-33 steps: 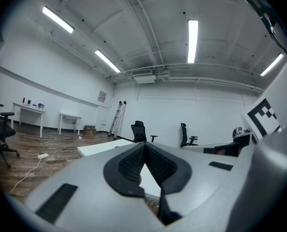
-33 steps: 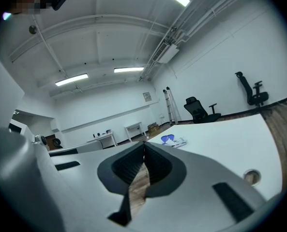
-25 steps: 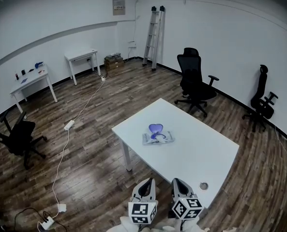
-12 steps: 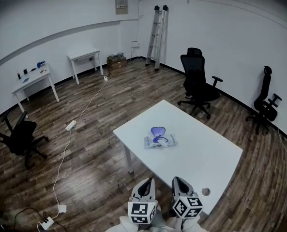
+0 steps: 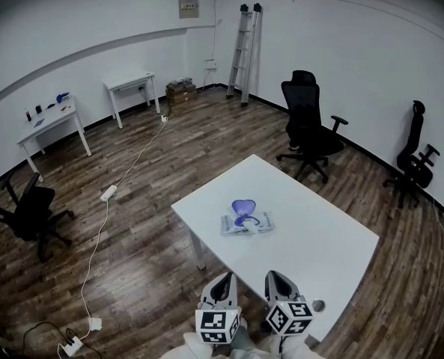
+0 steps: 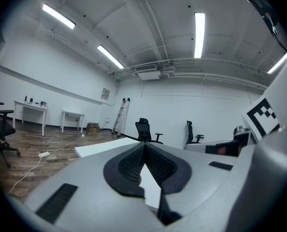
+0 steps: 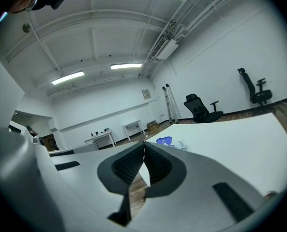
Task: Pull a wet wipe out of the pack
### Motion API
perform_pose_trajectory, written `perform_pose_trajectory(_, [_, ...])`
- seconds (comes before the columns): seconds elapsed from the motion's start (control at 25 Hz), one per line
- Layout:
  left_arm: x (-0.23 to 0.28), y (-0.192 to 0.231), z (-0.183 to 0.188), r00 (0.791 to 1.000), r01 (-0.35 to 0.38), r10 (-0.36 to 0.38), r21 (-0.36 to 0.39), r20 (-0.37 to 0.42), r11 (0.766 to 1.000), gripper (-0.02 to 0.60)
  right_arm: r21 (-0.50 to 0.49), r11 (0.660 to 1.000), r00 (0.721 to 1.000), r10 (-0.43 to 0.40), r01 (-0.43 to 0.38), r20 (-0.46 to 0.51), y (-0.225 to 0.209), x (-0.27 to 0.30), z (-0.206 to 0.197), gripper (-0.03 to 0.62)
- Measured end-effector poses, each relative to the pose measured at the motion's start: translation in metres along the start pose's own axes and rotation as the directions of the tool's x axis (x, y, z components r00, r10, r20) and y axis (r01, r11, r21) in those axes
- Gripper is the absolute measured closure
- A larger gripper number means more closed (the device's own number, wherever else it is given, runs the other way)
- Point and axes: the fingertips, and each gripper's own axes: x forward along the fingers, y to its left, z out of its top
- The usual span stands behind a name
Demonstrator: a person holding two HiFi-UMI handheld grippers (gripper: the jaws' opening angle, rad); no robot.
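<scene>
The wet wipe pack (image 5: 247,223) lies flat near the middle of the white table (image 5: 319,238), its purple heart-shaped lid (image 5: 242,207) flipped up. The right gripper view shows the same pack (image 7: 171,142) far ahead on the tabletop. My left gripper (image 5: 222,284) and right gripper (image 5: 275,282) hover side by side at the table's near edge, well short of the pack. Both are shut with nothing between the jaws. In the left gripper view the left gripper (image 6: 144,146) points level across the room, tips touching. The right gripper (image 7: 144,144) tips meet too.
A small round grommet (image 5: 317,306) sits in the table near my right gripper. Two black office chairs (image 5: 309,129) (image 5: 415,155) stand beyond the table. A ladder (image 5: 245,51) leans on the far wall. A white cable with a power strip (image 5: 107,193) runs across the wooden floor at left.
The view has shifted: the table and pack sit slightly nearer and more centred under me. Both grippers have moved forward together and stay shut.
</scene>
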Motion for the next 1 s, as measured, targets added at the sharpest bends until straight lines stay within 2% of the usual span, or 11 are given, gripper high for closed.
perform_pose_trajectory(1.0, [0.134, 0.018, 0.005, 0.999, -0.019, 0.019, 0.019, -0.040, 1.000, 0.583, 0.017, 1.000, 0.999, 0.017, -0.017, -0.043, -0.066, 0.111, 0.036, 0.585])
